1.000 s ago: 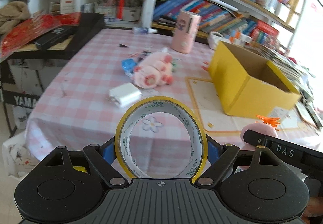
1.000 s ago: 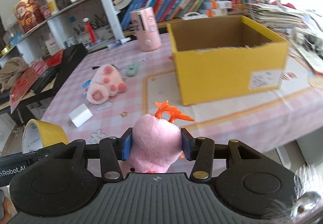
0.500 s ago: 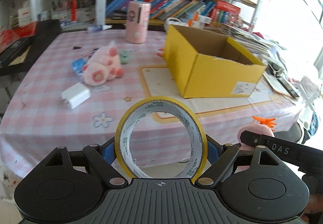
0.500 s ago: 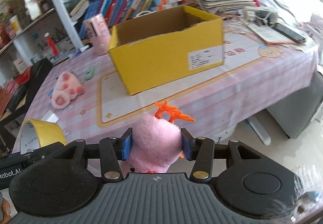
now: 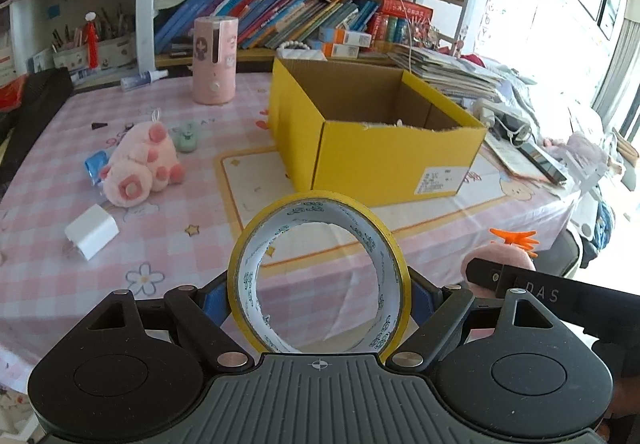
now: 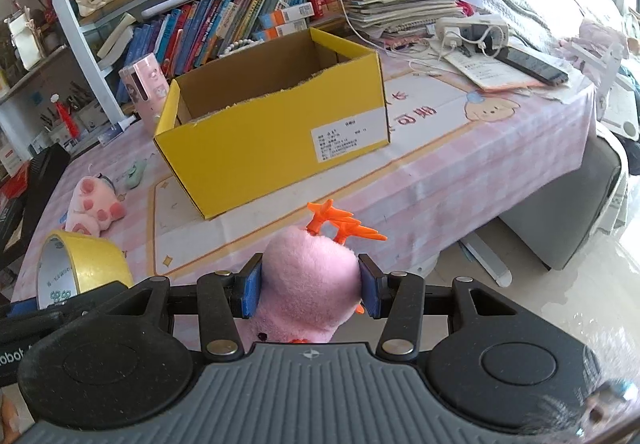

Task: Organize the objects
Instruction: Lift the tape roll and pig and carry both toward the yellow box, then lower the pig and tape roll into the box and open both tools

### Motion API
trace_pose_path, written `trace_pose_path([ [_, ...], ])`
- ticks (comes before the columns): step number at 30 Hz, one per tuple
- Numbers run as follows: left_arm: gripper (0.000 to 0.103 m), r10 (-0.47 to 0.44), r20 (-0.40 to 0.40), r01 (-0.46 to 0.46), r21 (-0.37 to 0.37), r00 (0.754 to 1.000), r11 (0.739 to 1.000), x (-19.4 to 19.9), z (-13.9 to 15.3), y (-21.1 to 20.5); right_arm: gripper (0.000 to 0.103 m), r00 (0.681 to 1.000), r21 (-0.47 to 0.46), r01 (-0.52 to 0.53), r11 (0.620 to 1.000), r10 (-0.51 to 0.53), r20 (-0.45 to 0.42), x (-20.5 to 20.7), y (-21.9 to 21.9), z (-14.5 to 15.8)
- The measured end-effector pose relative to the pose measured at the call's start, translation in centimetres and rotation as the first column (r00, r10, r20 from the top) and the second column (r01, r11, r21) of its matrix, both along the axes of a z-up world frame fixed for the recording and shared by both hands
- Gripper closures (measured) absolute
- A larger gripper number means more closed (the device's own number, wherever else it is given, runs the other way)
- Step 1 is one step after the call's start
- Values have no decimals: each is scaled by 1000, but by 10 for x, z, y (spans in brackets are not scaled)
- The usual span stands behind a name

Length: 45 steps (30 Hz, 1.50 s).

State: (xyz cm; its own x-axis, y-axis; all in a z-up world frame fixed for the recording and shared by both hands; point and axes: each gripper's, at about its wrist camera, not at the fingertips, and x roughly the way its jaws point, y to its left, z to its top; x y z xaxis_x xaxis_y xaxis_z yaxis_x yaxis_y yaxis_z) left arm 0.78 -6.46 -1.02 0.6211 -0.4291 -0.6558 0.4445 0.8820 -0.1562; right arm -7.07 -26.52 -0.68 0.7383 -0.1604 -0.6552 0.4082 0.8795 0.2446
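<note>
My left gripper (image 5: 318, 294) is shut on a roll of yellow tape (image 5: 384, 240), held upright off the table's near edge. The tape also shows in the right wrist view (image 6: 94, 262). My right gripper (image 6: 311, 286) is shut on a pink plush toy with orange spikes (image 6: 310, 276), also seen in the left wrist view (image 5: 506, 258). An open yellow cardboard box (image 5: 384, 155) stands on the pink checked table (image 5: 168, 240), ahead of both grippers; it shows in the right wrist view (image 6: 272, 131) too.
On the table left of the box lie a pink pig plush (image 5: 138, 167), a white charger (image 5: 92, 232), a small green item (image 5: 187, 137) and a pink cylinder (image 5: 214, 59). Papers, a phone (image 6: 532, 63) and a power strip lie right of the box. Bookshelves stand behind.
Both grippers have swung to the right, from facing the table's left side to facing the yellow box. Both keep hold of their objects.
</note>
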Motion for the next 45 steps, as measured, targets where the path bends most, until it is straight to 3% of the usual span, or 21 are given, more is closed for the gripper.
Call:
trace_pose_path([
  [16,18,10,8,-10,-10,1000,1000,18,3,-14,58,1000,-16,-28,999,28,-10,25,-11,4],
  [25,18,12,56,-10,-22,998,1000,25,10,-26,58,999,-42,-51,998,51,-1,39,-21,10],
  [36,18,48,149,-43,-36,988,998,51,28,-46,58,991,-87,-107,990,114,76,77,-42,29],
  [45,18,71,251,-64,-34,965,997,88,45,-85,57,963,-177,-131,975,168,209,122,-79,63],
])
